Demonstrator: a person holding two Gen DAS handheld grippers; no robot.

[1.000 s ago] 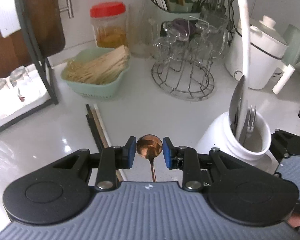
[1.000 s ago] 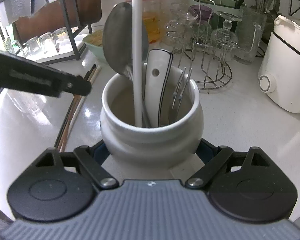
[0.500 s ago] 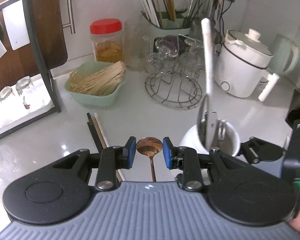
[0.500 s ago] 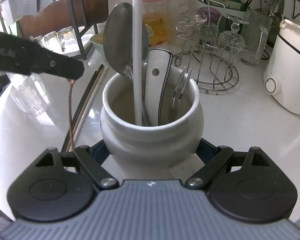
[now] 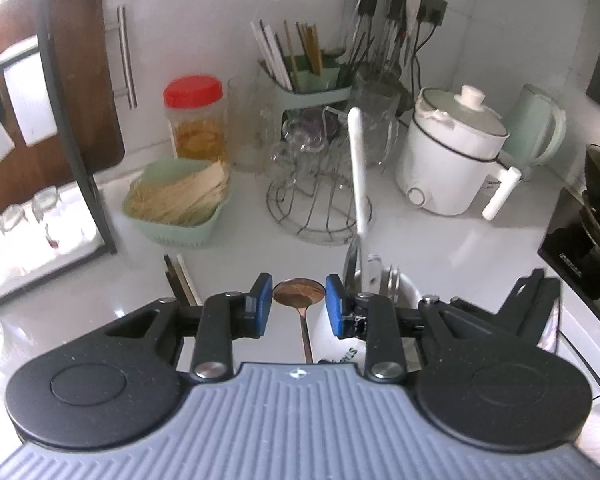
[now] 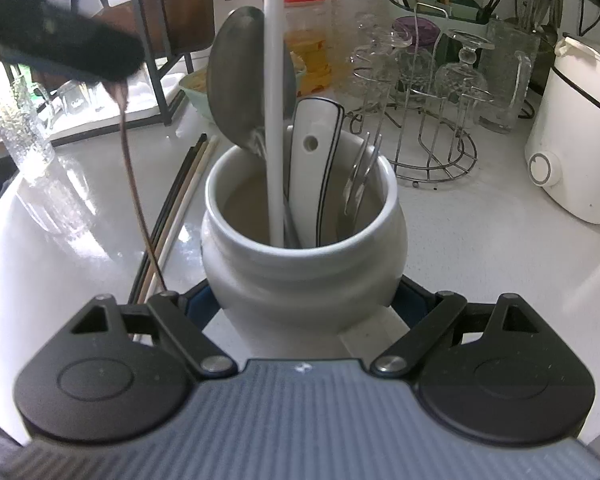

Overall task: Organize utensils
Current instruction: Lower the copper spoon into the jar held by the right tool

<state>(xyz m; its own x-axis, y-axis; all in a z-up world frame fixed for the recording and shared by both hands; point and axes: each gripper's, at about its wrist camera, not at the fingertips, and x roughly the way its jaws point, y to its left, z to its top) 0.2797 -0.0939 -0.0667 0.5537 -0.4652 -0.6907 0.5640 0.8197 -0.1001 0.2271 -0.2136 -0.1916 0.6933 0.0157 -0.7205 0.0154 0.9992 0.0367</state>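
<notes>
— Holding the spoon (image 5: pixel 299 298) in my left claw (image 5: pixel 299 304), bowl up between the blue pads (image 5: pixel 264 304), handle hanging down. It hangs in the air just left of the jar (image 6: pixel 302 248), clear of the bench (image 6: pixel 480 248).

— And your right claw?

— My right claw (image 6: pixel 302 304) is clamped around the jar's belly, one finger on each side. The jar stands on the bench.

— What's in the jar?

— A white stick (image 6: pixel 274 120), a large steel spoon (image 6: pixel 240 76), a white ladle handle (image 6: pixel 314 160) and what look like forks (image 6: pixel 360 176), all standing upright.

— Anything left of the jar?

— Chopsticks (image 6: pixel 180 200) lie on the bench there, just beside it. Beyond the jar stand a wire glass rack (image 6: pixel 420 100) and a red-lidded container (image 5: pixel 194 118); a white cooker (image 6: pixel 576 120) sits to the jar's right.
</notes>
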